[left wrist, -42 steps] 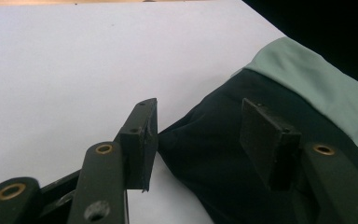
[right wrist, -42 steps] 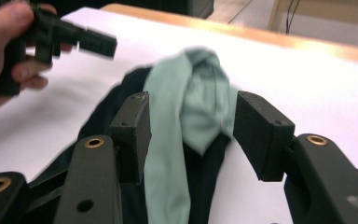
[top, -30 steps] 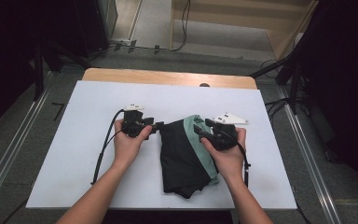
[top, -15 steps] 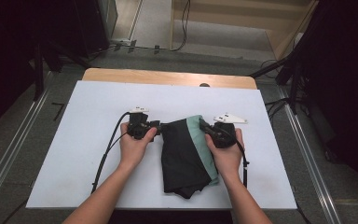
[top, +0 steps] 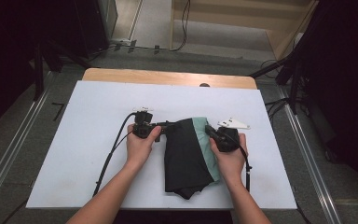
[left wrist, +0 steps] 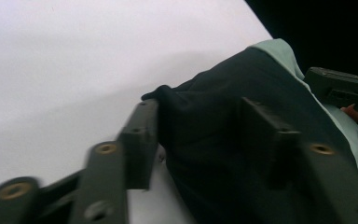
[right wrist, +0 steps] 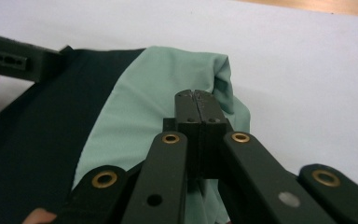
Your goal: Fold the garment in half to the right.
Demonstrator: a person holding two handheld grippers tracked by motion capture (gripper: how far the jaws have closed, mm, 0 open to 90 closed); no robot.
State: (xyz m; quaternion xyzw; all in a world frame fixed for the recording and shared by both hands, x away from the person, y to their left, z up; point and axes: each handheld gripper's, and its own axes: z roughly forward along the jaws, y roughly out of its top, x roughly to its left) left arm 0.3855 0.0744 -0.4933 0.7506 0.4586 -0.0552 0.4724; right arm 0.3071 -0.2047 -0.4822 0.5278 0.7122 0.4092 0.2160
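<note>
Garment (top: 186,154), black w/ a mint-green strip along its right side, lies folded on the white worktop (top: 88,121), near-centre, between my two hands. I've got the left hand-held gripper (top: 168,126) at the garment's far-left corner; in the left gripper view its jaws stand apart w/ the black cloth (left wrist: 223,140) between them, not pinched. The right hand-held gripper (top: 209,129) sits at the far-right edge, on the green strip; in the right gripper view its jaws are pressed together, tips over the green cloth (right wrist: 149,93). Can't tell if any fabric is caught between them. Left hand (top: 140,144) & right hand (top: 230,156) rest on the worktop on either side of the garment. A cable (top: 109,154) trails from the left gripper toward the near edge. Bare wood strip (top: 168,77) shows at the far side of the worktop.
</note>
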